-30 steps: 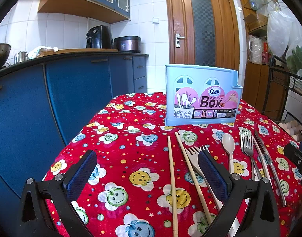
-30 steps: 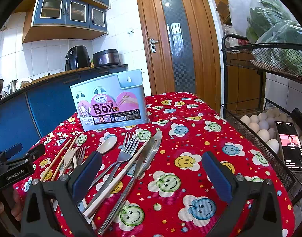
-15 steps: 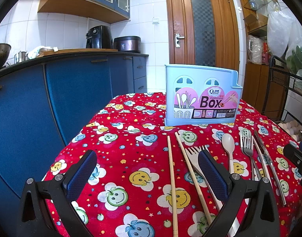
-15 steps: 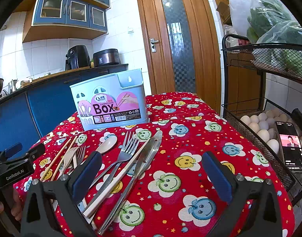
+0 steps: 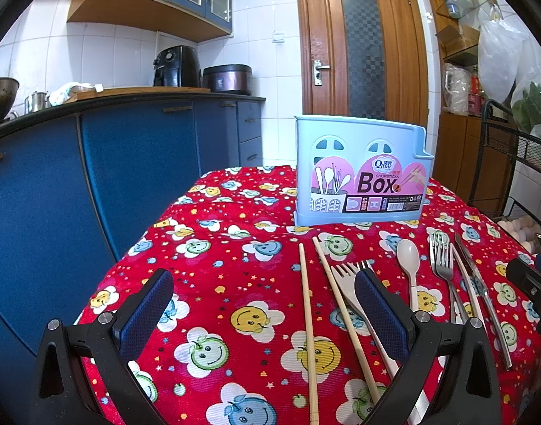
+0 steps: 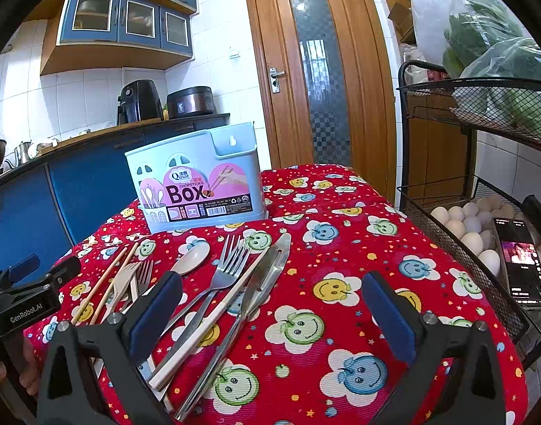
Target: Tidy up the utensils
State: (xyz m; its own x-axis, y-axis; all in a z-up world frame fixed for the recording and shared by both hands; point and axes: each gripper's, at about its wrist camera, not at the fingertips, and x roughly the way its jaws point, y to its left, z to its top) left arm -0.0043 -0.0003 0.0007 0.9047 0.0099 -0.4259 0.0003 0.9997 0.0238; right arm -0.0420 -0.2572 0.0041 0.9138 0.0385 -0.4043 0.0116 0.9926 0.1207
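Both claws hang spread wide and empty above a kitchen table draped in a red smiley-flower tablecloth (image 5: 235, 248). Left gripper (image 5: 263, 304), its blue-padded fingers well apart, frames bare cloth and the near ends of two wooden chopsticks (image 5: 307, 318); its right finger hides part of a pale plastic fork (image 5: 348, 276). Right gripper (image 6: 270, 311), jaws equally wide, hovers over the metal cutlery, its left finger covering the handles of the utensils nearest it.

Utensils lie side by side, handles toward the cameras. From the left: the chopsticks, the plastic fork, a beige spoon (image 5: 408, 258), steel forks (image 5: 442, 262), a white-handled utensil (image 6: 203, 333) and a steel knife (image 6: 270, 258) lying alongside it. From the right wrist view the steel forks overlap one another, and a second pale fork shows beside the first.

Beyond them, at the far side of the table, stands the light-blue utensil holder (image 5: 359, 173), upright, labelled "Box," well apart from both claws with nothing between it and the cutlery.

Blue cabinets (image 5: 129, 170) run along the left, with an air fryer (image 5: 176, 65) and rice cooker (image 5: 228, 78) on the counter. A wooden door (image 6: 320, 71) closes the background. To the right, a black wire rack (image 6: 483, 191) just beside the table carries eggs (image 6: 461, 226), a lit phone (image 6: 522, 262) and bagged greens (image 6: 497, 46).
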